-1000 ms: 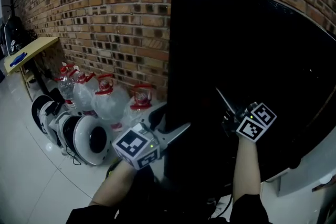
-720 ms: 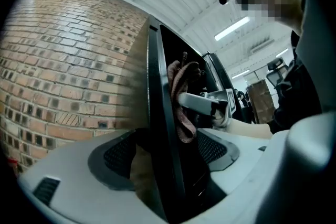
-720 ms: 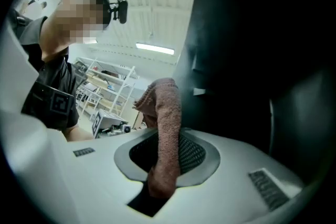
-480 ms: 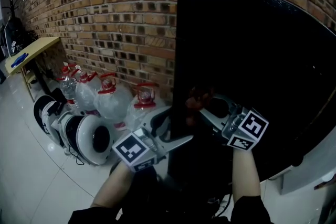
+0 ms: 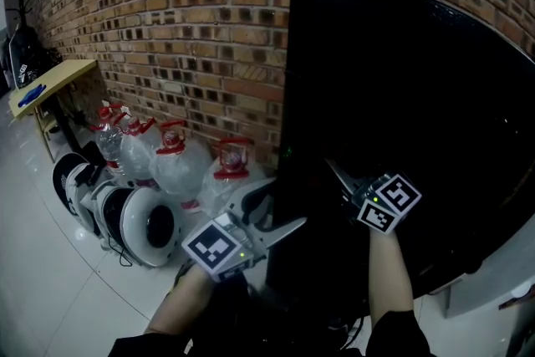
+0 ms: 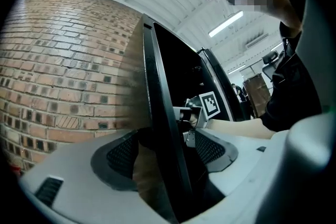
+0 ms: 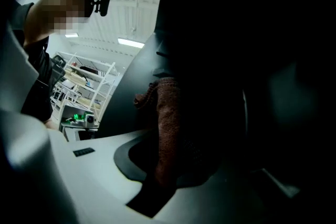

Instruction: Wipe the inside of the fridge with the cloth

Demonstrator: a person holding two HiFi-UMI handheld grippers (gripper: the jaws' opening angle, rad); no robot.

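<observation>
The fridge's glossy black door [image 5: 401, 96] fills the right of the head view. My left gripper [image 5: 276, 211] is at its left edge, and in the left gripper view that thin edge [image 6: 157, 86] runs up between the two pads. The jaws have just been closing but stand apart from the edge, which is between them. My right gripper [image 5: 338, 180] is shut on a reddish-brown cloth [image 7: 167, 128] that hangs close against the dark surface. In the head view the cloth is lost in shadow. The inside of the fridge is hidden.
A brick wall [image 5: 167, 12] runs behind. Several big water jugs with red caps [image 5: 171, 159] and round white devices [image 5: 138, 221] stand on the floor left of the door. A yellow table [image 5: 46, 84] is far left. A white rack [image 7: 84, 86] stands behind me.
My right gripper has slid left and a little down along the black door with the cloth in it. The left gripper has stayed at the door's edge.
</observation>
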